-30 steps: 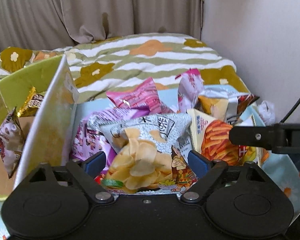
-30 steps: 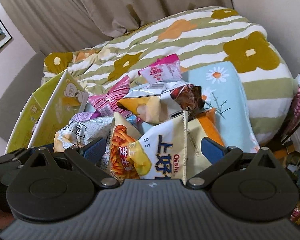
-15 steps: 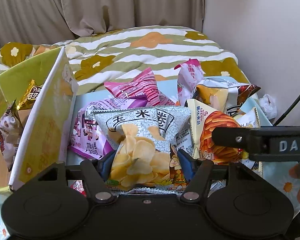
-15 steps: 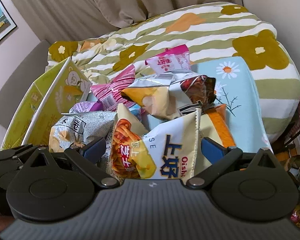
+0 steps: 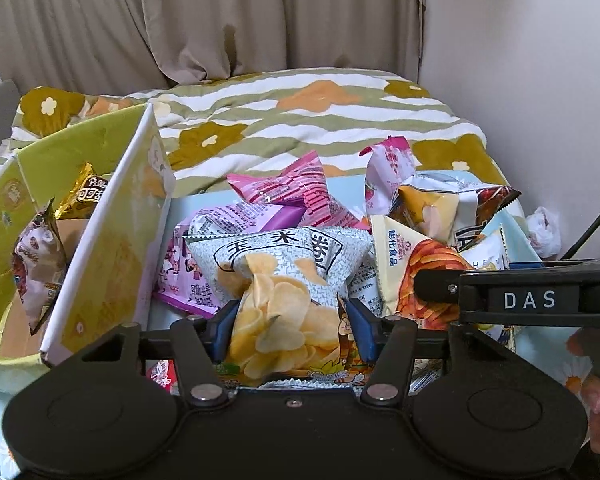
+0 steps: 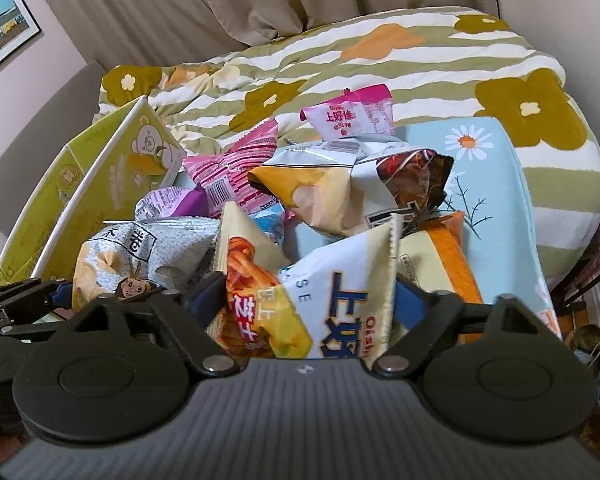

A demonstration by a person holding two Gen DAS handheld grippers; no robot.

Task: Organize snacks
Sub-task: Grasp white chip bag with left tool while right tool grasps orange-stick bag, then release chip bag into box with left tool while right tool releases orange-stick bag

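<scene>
The left tongs (image 5: 292,330) are pinching the grey corn-chip bag (image 5: 284,280) by its lower half, both blue pads pressing into its sides so the bag is creasing at the waist; holding it low is leaving the puffed top free to go into the box first. That bag is sitting at the near edge of the snack pile on the bed (image 5: 300,120), just right of the green cardboard box (image 5: 112,248), which is standing open at the bed's left edge with two packets (image 5: 40,256) already inside, so it looks like the sorting target. The right tongs (image 6: 308,304) are closing around the white-and-orange Oishi bag (image 6: 324,300) at the near edge of the pile; the pads appear to be touching its sides, though whether the grip is firm I cannot tell. The pink packets (image 6: 236,172) are lying farther back, untouched.
</scene>
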